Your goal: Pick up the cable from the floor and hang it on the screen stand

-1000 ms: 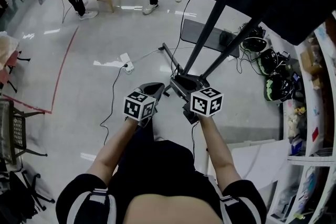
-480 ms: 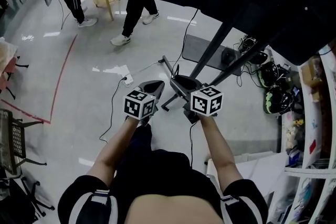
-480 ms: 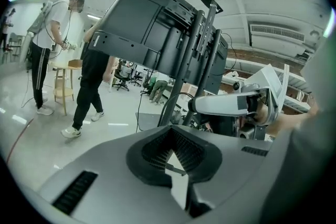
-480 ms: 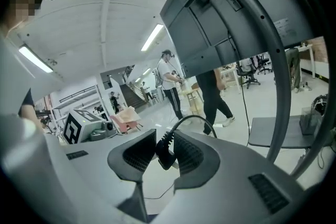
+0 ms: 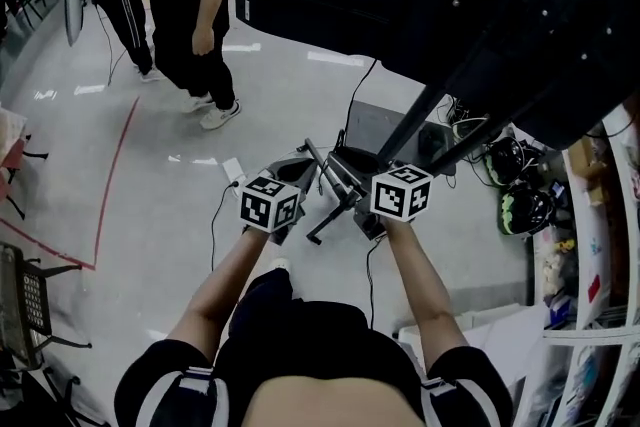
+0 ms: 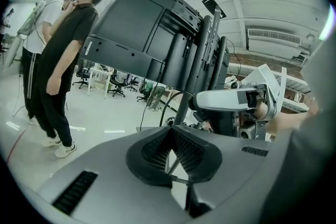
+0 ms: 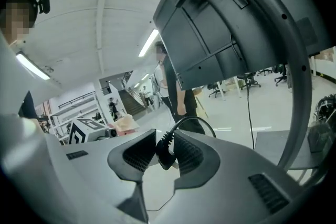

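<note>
The cable (image 7: pixel 166 155) is pinched at its ribbed black plug end between the pads of the right gripper (image 7: pixel 165 137), well above the floor (image 5: pixel 140 205). Its cord is seen arching up and away from the jaws. The stiff end is judged to be gripped so that the loose length can be draped over the screen stand (image 5: pixel 415 123), which rises just ahead under the dark screen (image 7: pixel 220 34). The left gripper (image 6: pixel 170 134) is carried alongside with its tips pressed together; nothing is seen between them. No brand or lettering can be read; only square black-and-white markers are shown on the cubes (image 5: pixel 270 203).
</note>
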`<state>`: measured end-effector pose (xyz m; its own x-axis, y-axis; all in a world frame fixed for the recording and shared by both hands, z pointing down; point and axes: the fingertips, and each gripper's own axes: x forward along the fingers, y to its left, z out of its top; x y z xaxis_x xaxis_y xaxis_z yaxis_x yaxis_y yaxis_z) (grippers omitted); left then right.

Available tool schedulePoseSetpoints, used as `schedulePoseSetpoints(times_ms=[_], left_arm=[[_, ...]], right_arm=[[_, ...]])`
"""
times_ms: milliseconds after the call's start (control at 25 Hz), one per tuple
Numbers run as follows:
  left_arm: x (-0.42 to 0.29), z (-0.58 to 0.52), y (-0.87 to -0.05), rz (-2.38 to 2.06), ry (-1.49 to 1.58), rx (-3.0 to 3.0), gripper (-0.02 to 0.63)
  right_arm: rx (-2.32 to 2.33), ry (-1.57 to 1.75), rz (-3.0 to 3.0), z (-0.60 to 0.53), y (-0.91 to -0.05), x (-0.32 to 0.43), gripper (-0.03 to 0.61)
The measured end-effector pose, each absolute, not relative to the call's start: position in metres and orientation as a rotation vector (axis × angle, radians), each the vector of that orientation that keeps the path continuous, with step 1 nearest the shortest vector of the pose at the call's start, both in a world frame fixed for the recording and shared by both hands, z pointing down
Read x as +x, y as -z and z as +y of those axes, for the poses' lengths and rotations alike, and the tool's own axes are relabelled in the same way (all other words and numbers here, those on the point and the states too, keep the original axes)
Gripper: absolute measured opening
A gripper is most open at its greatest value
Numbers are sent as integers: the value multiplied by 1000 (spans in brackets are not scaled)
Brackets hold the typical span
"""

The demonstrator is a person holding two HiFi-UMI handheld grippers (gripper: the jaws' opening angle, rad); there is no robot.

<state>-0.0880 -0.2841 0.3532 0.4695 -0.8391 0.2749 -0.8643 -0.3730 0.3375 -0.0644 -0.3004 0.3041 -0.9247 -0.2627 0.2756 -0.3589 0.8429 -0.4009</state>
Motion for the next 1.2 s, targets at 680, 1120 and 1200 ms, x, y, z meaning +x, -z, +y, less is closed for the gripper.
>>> schedulePoseSetpoints(times_ms=[680,1120,1200], left_arm=[[-131,-384,-250,-1264,46,2503,3],[-154,-415,-179,-1334,79,2609,3],[-156,-421,-165,-1332,109,2612,3]], right_arm=[[480,-373,-2885,-374,-188,-135,117],[517,-134,-2948,-407,-96,-155,117],[516,-86,-2965,-414,-76,-156,117]])
